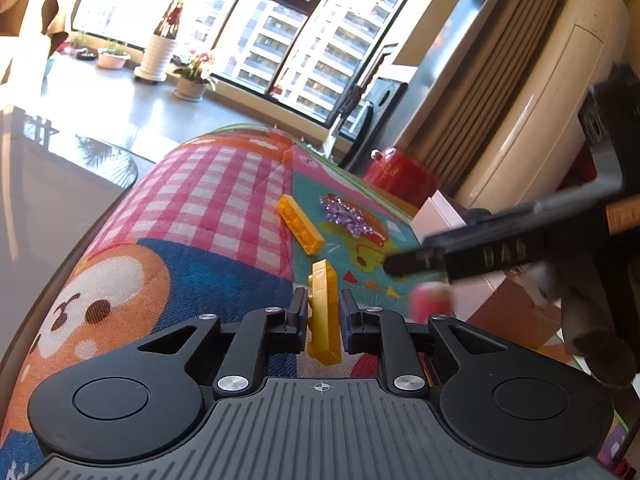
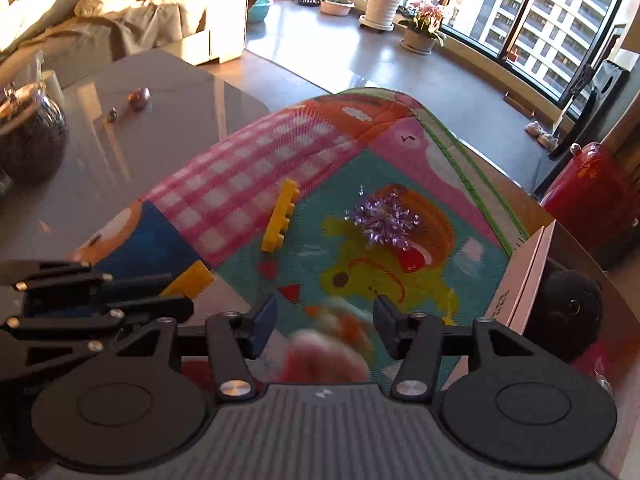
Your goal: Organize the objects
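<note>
- The left hand-held gripper (image 1: 323, 312) is clenched on a yellow brick (image 1: 324, 312), pinching its flat faces so the long plate stands on edge and juts forward between the pads. That grip looks chosen to keep the thin piece from twisting while it is carried.
- A second yellow brick (image 1: 300, 224) lies flat on the play mat (image 1: 224, 192), just beyond the held one, on the seam between the pink check panel and the teal panel. It is likely the held brick's partner, so the pair may be meant to go together.
- A purple tinsel bow (image 1: 347, 214) sits on the mat just beside the lying brick, on its far side from the check panel, apart from it.
- The right hand-held gripper (image 2: 325, 320) points steeply down at the mat with its jaws part-way apart. A blurred pink and white thing (image 2: 328, 354) shows between them, near the lying brick but on the teal panel. The blur hides whether the pads press on it, so I cannot tell if it is gripped or loose.
- A white box (image 2: 528, 280) stands at the mat's edge, past the bow from the lying brick; it may be where things get sorted.
- Judged from this, sorting is early: two items remain loose on the mat.
</note>
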The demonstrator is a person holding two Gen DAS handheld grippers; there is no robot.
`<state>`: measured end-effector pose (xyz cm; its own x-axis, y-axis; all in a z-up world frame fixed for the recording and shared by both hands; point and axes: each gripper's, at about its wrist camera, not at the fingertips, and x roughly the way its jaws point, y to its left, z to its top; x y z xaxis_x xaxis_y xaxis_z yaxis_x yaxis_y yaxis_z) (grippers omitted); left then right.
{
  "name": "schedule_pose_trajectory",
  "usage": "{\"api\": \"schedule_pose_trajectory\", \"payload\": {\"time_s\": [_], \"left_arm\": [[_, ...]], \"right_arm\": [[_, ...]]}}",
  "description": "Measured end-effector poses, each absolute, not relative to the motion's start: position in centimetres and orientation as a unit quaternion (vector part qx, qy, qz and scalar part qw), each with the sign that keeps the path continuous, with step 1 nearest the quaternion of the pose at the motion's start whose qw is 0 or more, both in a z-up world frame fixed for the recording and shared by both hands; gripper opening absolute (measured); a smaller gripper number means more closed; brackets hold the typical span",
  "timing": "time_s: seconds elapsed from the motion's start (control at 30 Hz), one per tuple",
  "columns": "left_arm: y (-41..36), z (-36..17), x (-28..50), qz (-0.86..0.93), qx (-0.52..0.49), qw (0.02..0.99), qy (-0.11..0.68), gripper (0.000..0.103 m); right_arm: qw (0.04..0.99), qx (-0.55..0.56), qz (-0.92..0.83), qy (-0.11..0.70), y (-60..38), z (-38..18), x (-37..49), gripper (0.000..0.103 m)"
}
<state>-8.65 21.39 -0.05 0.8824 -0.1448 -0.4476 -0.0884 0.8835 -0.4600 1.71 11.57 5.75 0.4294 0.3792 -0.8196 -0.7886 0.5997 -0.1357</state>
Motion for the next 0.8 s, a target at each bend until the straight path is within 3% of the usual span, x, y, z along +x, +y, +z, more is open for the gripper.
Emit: {"api": "schedule_pose_trajectory", "payload": {"time_s": [0.23,0.33,0.4,0.43,0.5,0.8], "left_arm": [[21.2,-0.1,-8.5,-0.013,-0.239,0.939,0.247,0.019],[21.1,-0.1,-8.5,-0.012,-0.239,0.939,0.249,0.019],[21.1,-0.1,-8.4,-0.012,-0.238,0.939,0.248,0.019],[21.1,-0.1,-8.4,-0.011,-0.239,0.939,0.249,0.019],[21.0,-0.1,-8.4,-0.009,-0.238,0.938,0.250,0.019],[19.9,0.3,-8.3,0.009,-0.206,0.943,0.261,0.019]], "right_arm": [[0.803,-0.178,0.384,0.419,15.9,5.3,5.2,0.052],[0.804,-0.183,0.377,0.421,18.5,3.6,6.2,0.043],[0.804,-0.193,0.362,0.431,19.6,2.4,6.9,0.029],[0.803,-0.190,0.357,0.437,19.6,2.0,7.1,0.028],[0.802,-0.190,0.361,0.437,19.1,2.4,6.7,0.012],[0.818,-0.136,0.375,0.414,9.3,8.2,1.8,0.012]]}}
